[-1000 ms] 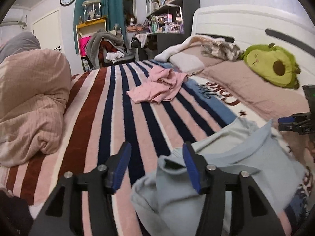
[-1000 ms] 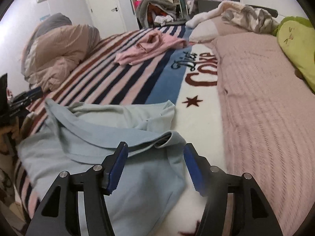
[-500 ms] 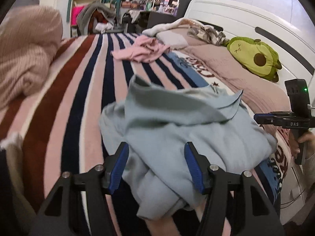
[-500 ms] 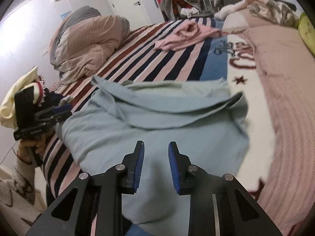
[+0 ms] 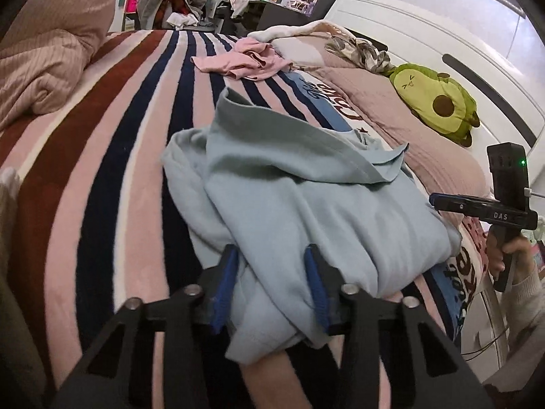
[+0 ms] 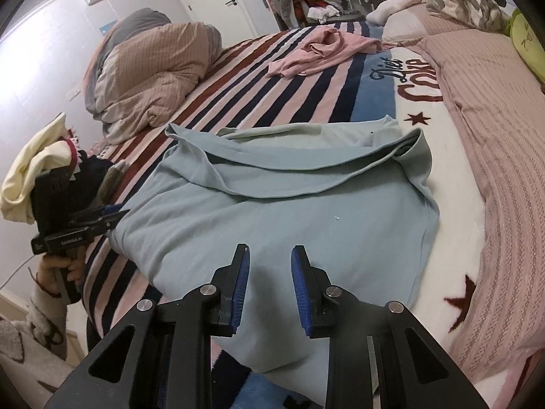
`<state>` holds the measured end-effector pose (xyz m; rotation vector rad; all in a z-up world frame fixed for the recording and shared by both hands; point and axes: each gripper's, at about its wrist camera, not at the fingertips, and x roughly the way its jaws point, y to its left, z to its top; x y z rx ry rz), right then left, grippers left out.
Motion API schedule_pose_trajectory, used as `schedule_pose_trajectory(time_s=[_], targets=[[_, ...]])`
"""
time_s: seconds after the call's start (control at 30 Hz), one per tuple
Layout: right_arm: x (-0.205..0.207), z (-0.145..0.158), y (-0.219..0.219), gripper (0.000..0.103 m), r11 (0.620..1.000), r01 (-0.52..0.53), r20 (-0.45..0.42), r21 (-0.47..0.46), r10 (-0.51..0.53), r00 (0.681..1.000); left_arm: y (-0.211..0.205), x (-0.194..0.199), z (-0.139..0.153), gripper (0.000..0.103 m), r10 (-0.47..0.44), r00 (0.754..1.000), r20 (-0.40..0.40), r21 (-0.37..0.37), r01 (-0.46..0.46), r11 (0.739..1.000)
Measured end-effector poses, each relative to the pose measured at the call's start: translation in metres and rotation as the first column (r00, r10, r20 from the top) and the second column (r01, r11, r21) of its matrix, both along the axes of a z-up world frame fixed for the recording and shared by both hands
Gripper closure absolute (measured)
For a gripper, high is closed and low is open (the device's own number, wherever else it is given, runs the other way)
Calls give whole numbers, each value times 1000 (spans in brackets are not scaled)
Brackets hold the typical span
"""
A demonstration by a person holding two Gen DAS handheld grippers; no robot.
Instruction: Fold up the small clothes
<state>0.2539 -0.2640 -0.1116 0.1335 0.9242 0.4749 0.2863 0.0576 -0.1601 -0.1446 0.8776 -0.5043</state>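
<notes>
A light blue garment (image 5: 306,197) lies crumpled on the striped bed blanket (image 5: 112,143), its far edge folded over. It also shows in the right wrist view (image 6: 289,211). My left gripper (image 5: 272,266) is open, its blue pads either side of the garment's near hem. My right gripper (image 6: 270,266) is open just above the garment's near edge, holding nothing. Each gripper shows in the other's view: the right one (image 5: 477,204), the left one (image 6: 78,225).
A pink garment (image 6: 323,51) lies crumpled farther up the bed. A rolled beige duvet (image 6: 153,71) lies at the left, a pink cover (image 6: 494,136) and green avocado plush (image 5: 439,105) at the right. The bed's near edge is just below the grippers.
The right gripper, nearly shut half a second ago, has opened. The left gripper has moved closer, with the garment's hem now between its pads. The garment was dragged toward the near bed edge.
</notes>
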Motion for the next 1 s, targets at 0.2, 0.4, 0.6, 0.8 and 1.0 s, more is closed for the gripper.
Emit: schedule_pose_trajectory(time_s=[0.2,0.4,0.6,0.8,1.0], targets=[[0,0,3,83,1000,-5,-1,3,5,1000,0,-13,6,93,18,998,60,44,-21,999],[4,0,7,83,1000,-21,-2,0,21,1000,6,-29,7,95,39,995,87,81,-46,996],[11,-6,11,83,999,-49,-10,-2,49,999,4,-29,5,88,38,996,79,115,-47,992],[21,-7,9,83,998,-66,-3,-8,66,998,0,-18,42,78,15,985,173,136,-39,990],[39,-12,12,95,993,-113,-5,-34,113,994,-30,16,54,77,-91,981,173,156,64,986]])
